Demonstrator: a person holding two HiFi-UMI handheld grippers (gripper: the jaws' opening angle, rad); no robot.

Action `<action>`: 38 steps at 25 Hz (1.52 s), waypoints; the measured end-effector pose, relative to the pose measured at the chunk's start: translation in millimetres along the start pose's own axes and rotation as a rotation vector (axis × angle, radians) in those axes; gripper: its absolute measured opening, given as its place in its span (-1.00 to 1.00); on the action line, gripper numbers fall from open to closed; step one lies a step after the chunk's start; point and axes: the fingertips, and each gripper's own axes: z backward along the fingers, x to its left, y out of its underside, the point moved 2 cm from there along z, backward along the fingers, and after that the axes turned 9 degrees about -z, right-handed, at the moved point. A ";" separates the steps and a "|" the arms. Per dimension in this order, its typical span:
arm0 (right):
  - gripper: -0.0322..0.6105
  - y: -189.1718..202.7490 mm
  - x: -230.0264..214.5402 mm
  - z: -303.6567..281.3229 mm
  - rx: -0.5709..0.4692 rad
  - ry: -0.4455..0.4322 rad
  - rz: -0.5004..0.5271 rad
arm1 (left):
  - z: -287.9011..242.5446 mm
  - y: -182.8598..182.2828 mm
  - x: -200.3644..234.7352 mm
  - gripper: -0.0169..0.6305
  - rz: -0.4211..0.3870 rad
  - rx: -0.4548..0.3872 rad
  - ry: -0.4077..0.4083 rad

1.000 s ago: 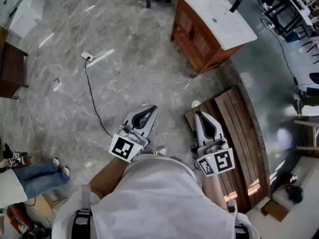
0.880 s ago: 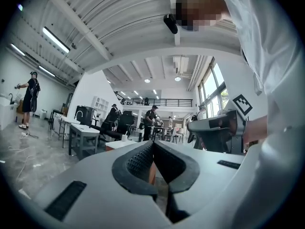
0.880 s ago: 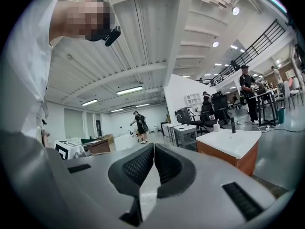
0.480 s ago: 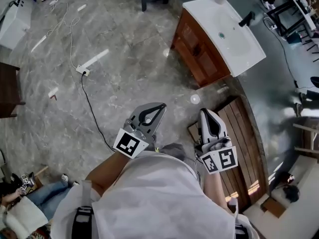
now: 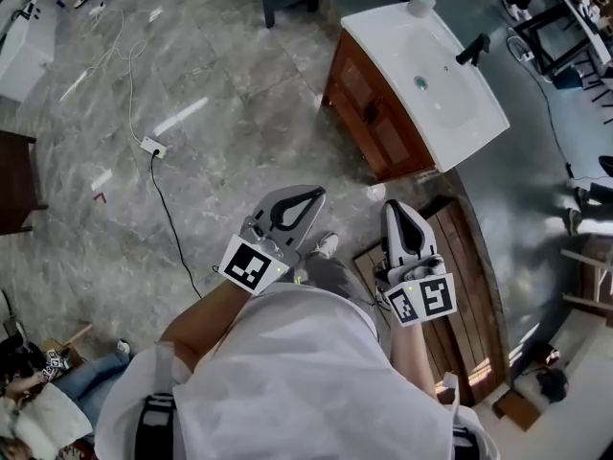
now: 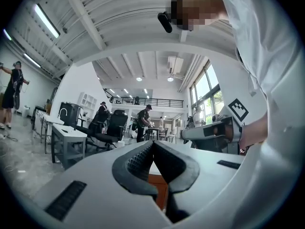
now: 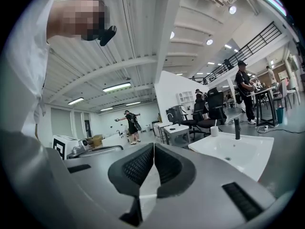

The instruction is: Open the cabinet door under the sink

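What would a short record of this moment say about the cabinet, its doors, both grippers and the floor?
cabinet: wooden, under a white sink, ahead of the person
doors: look closed, nothing touching them
left gripper: fingers together, empty, short of the cabinet
right gripper: fingers together, empty, short of the cabinet
floor: slatted wooden board at right, power strip with cable at left

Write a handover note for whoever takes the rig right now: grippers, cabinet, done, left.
Left gripper: fingers shut, empty.
Right gripper: fingers shut, empty.
Cabinet under the white sink: ahead on the floor, well apart from both grippers; its doors look shut.
Done: nothing on the door yet.
Left: close in, open one gripper, take hold of a door (handle not made out from here), probably pull it open.
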 end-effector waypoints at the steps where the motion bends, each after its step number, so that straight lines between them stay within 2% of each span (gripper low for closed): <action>1: -0.80 -3.9 -11.4 -4.0 0.002 -0.008 0.002 | -11.0 -1.0 1.3 -0.89 -0.005 0.001 -0.016; 7: -0.80 -6.0 -88.5 -33.4 0.034 -0.037 0.030 | -69.6 10.6 10.9 -0.89 -0.009 0.039 -0.126; 12: -0.80 29.6 -149.5 -63.4 0.049 0.062 -0.004 | -91.5 47.5 22.3 -0.89 0.015 0.077 -0.158; 16: -0.80 77.9 -195.9 -100.5 0.013 0.188 -0.097 | -103.6 99.9 40.8 -0.89 0.039 0.115 -0.153; 19: -0.80 116.9 -221.3 -133.1 -0.014 0.244 -0.139 | -112.3 144.9 53.4 -0.89 0.042 0.155 -0.121; 23: -0.80 167.2 -250.7 -179.0 -0.026 0.267 -0.178 | -127.9 210.6 70.1 -0.89 0.017 0.192 -0.077; 29: -0.80 236.9 -288.0 -222.6 -0.001 0.284 -0.167 | -146.7 302.4 89.8 -0.89 0.018 0.223 -0.051; 33: -0.79 271.7 -317.7 -241.7 0.015 0.302 -0.205 | -164.4 339.4 103.4 -0.89 0.024 0.207 -0.066; 38: -0.79 302.3 -360.1 -258.0 -0.016 0.385 -0.293 | -186.0 371.6 106.3 -0.89 0.008 0.203 -0.052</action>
